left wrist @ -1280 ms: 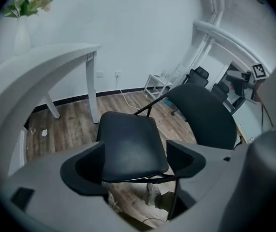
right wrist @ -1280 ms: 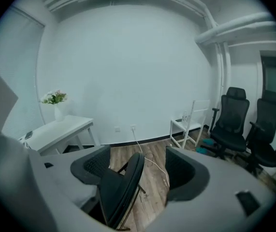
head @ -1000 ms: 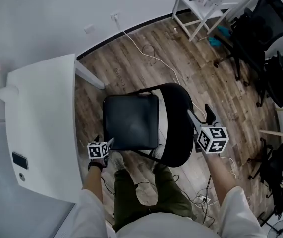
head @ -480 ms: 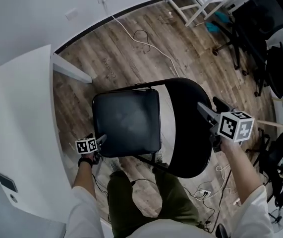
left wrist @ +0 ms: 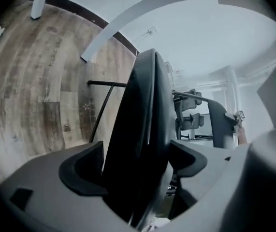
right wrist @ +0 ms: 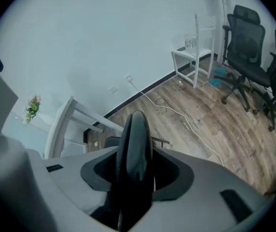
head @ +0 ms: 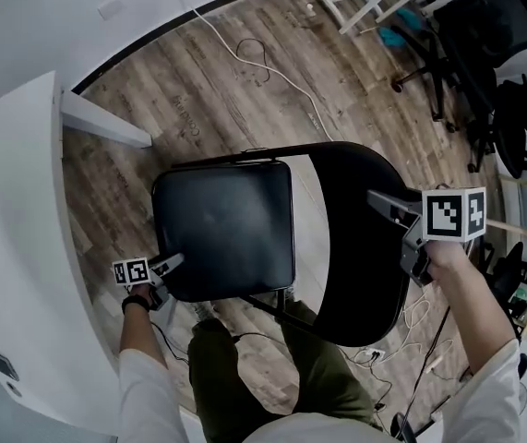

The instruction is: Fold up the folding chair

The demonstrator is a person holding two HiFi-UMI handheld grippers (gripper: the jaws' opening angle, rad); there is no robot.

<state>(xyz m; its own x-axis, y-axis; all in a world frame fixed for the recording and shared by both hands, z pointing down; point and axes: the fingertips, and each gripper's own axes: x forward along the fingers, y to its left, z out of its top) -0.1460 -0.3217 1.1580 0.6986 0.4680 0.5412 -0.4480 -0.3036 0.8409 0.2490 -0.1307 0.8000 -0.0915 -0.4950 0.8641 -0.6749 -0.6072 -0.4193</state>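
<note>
Two edge grips: left gripper (head: 173, 263), seat (head: 226, 229); right gripper (head: 380, 203) closing on backrest (head: 351, 257).

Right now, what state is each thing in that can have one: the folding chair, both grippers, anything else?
folding chair: unfolded, seat down flat, backrest up.
left gripper: shut on the seat at its edge.
right gripper: jaws have just been closing, now shut on the backrest at its edge.
office chair: upright, nobody in it.
</note>
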